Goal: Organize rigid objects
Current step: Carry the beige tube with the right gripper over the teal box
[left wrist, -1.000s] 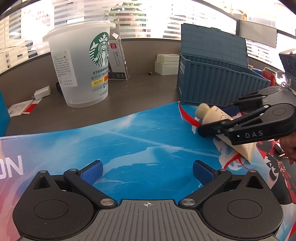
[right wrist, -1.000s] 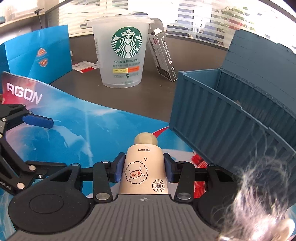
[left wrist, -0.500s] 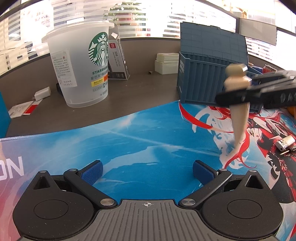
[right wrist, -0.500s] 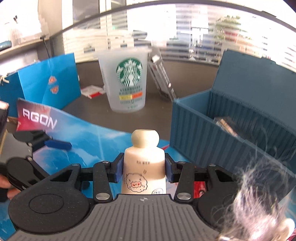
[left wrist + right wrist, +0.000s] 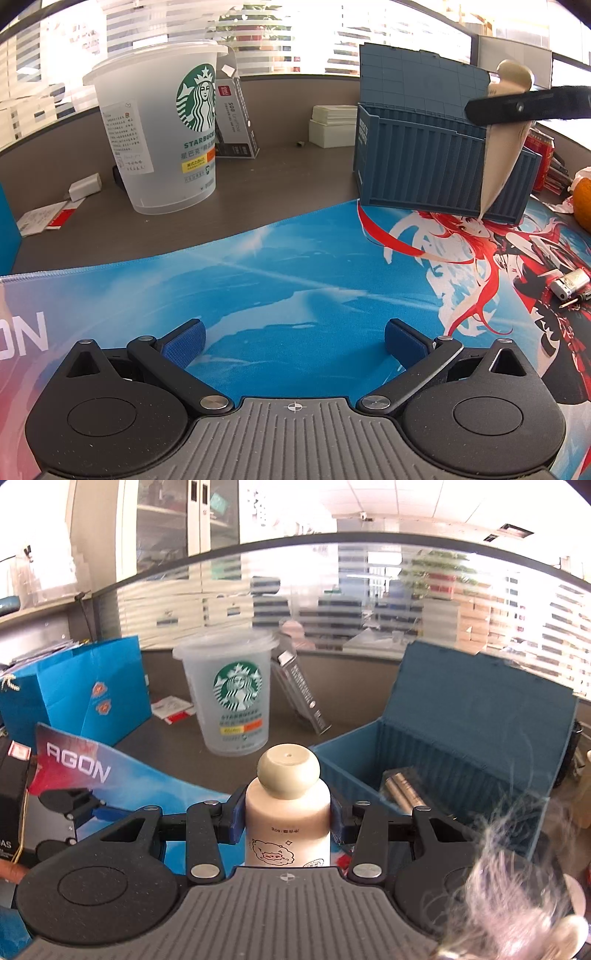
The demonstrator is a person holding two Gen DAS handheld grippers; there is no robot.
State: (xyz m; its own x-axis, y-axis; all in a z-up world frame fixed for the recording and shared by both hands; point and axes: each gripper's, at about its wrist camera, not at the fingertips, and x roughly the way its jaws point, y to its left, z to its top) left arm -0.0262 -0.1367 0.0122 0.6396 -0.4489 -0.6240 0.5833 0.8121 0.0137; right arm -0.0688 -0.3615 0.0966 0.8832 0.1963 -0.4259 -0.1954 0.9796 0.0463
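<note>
My right gripper (image 5: pixel 287 818) is shut on a cream tube (image 5: pixel 288 823) with a round cap and a sheep drawing, held upright in the air. In the left wrist view the tube (image 5: pixel 499 162) hangs cap-up in front of the blue container box (image 5: pixel 421 166). The box (image 5: pixel 476 746) stands open with its lid up, with some items (image 5: pixel 402 792) inside. My left gripper (image 5: pixel 293 341) is open and empty, low over the blue desk mat (image 5: pixel 280 280).
A large Starbucks cup (image 5: pixel 166 129) stands on the desk at back left, a small carton (image 5: pixel 236 118) leaning behind it. A blue paper bag (image 5: pixel 77 698) stands at the left. A lighter (image 5: pixel 570 286) lies on the mat at right. An orange (image 5: pixel 583 199) sits at far right.
My right gripper lifted the cream tube off the mat, turned it upright and raised it toward the blue box. My left gripper stayed still and open.
</note>
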